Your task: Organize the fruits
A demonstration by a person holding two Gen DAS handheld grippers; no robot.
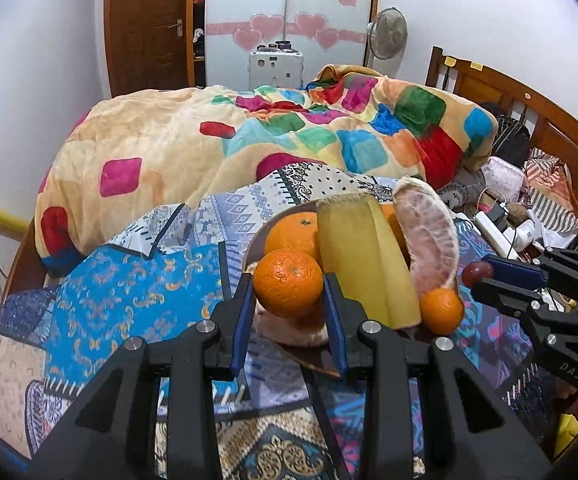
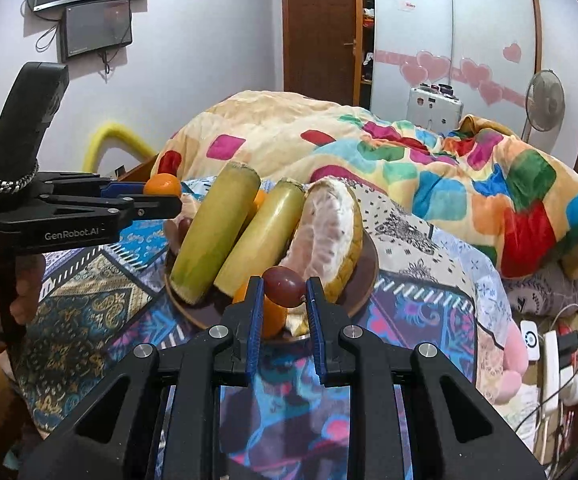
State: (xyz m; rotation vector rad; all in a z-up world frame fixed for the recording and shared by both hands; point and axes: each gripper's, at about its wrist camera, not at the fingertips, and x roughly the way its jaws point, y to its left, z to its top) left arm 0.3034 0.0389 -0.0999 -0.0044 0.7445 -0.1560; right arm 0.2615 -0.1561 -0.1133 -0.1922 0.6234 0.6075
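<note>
A brown plate (image 2: 363,280) on the patterned bedspread holds two yellow-green sugarcane pieces (image 2: 217,236), a peeled pomelo wedge (image 2: 325,240) and oranges. My left gripper (image 1: 288,286) is shut on an orange (image 1: 288,282) and holds it just above the plate's near rim (image 1: 317,364). It shows from the side in the right wrist view (image 2: 161,196). My right gripper (image 2: 283,286) is shut on a dark red grape (image 2: 284,285) over the plate's front edge. It also shows in the left wrist view (image 1: 475,276), to the right of the pomelo (image 1: 429,236). A small orange (image 1: 441,311) lies on the plate.
A bright patchwork blanket (image 1: 249,140) is heaped behind the plate. Chargers, cables and a power strip (image 2: 553,360) clutter the bed's right side by the wooden headboard (image 1: 529,104). A fan (image 1: 387,34) and wardrobe stand at the back.
</note>
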